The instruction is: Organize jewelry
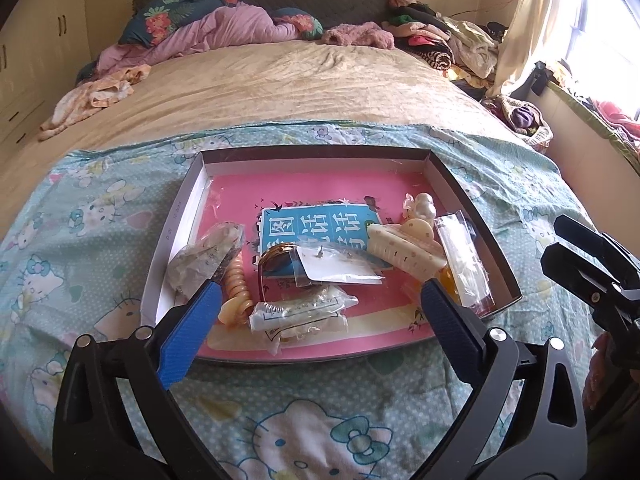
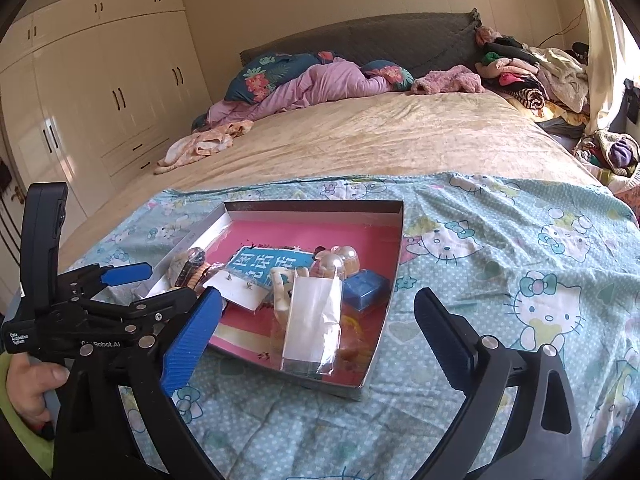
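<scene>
A shallow box [image 1: 468, 200] with a pink floor lies on the cartoon-cat bedspread; its near wall [image 2: 320, 380] shows in the right wrist view. Inside lie a cream hair claw [image 1: 404, 250], a pearl clip [image 1: 424, 208], an earring card in a clear sleeve [image 1: 340, 266], a coiled orange hair tie [image 1: 236, 288], several small plastic bags [image 1: 304, 312] and a blue block [image 2: 366, 290]. My left gripper [image 1: 320, 300] hovers wide open over the box's near half, nothing between its fingers. My right gripper [image 2: 316, 316] is open too, just in front of the box, with an upright clear bag [image 2: 312, 320] seen between its fingers.
The bedspread [image 2: 500, 280] covers the foot of a bed with a beige blanket [image 1: 300, 80]. Pillows, a purple quilt [image 1: 224, 28] and piled clothes [image 1: 440, 40] lie at the head. A wardrobe [image 2: 100, 92] stands left. A hand [image 2: 32, 380] holds the left gripper's handle.
</scene>
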The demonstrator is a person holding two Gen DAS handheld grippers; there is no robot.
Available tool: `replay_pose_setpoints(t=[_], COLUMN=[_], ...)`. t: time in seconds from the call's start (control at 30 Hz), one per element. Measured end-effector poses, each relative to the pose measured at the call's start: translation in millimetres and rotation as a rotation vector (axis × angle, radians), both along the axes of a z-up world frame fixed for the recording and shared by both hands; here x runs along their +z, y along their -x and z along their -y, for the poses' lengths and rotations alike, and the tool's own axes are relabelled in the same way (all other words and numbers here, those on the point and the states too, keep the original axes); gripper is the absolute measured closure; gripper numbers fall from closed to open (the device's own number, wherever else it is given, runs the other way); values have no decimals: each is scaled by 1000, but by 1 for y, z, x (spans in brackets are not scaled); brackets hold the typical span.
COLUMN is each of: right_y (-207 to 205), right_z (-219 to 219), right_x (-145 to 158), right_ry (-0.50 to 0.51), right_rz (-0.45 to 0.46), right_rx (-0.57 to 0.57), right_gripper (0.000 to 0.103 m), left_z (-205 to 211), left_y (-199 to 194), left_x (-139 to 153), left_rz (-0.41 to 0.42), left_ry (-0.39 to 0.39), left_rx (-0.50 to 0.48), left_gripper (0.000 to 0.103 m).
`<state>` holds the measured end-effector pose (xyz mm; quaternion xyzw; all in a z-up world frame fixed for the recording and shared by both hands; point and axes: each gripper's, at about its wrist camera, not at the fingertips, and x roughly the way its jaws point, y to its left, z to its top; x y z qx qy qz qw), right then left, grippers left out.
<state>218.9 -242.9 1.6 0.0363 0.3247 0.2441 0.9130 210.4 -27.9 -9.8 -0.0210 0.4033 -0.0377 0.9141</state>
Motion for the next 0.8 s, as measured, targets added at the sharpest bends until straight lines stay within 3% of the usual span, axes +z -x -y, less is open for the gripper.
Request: replay_pose_setpoints(t=[0.43,0.8], right_y=[46,96], right_z=[-6,-13], right_x=[17,6], right_ry=[12,7], right_rz=[52,51], right_rx=[21,14], right_gripper=[5,5], left_z=[-6,-15], left_y=[47,100], left_x=[26,16], left_rz=[81,116], left_ry=[-9,2], left_rx=[28,42], left_gripper=[10,10])
